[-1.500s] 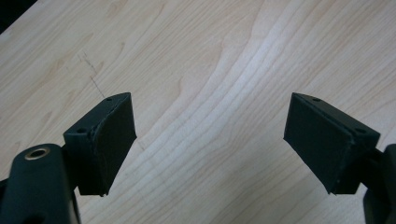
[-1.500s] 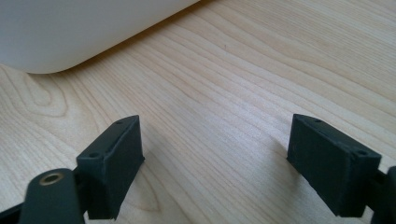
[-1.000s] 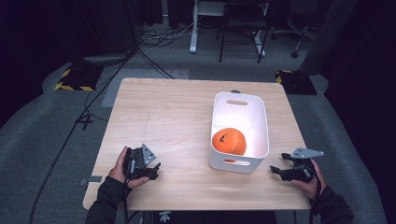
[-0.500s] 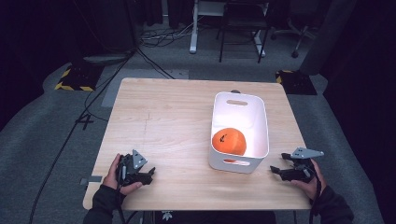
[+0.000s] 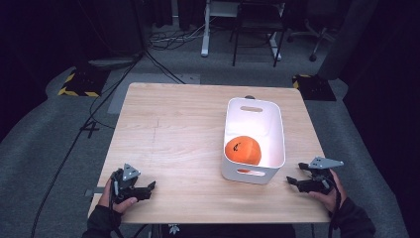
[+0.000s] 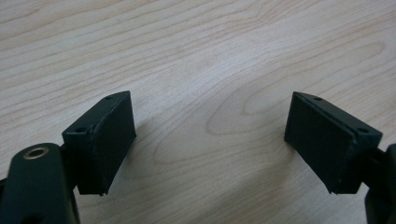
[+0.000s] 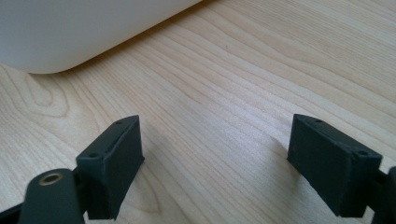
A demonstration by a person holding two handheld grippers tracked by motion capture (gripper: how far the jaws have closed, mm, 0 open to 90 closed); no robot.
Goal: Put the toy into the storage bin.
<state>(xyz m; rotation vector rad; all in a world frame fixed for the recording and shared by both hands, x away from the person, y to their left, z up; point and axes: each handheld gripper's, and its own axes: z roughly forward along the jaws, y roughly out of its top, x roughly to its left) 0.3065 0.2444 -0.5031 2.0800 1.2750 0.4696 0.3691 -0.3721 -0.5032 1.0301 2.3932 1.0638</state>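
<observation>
From above: round orange ball (image 5: pixel 243 150) inside white plastic bin (image 5: pixel 277 144) on pale wooden table (image 5: pixel 173 129). Close up: left gripper (image 6: pixel 210 140) and right gripper (image 7: pixel 215 154) both gaping wide, empty, over bare woodgrain.

The orange ball (image 5: pixel 243 150) lies partly hidden behind the near wall of the white bin (image 5: pixel 253 173); its dark marking is too small to read. In the right gripper view, the frame's top edge cuts off the bin. The frame's bottom edge cuts off both forearms in the high view.
</observation>
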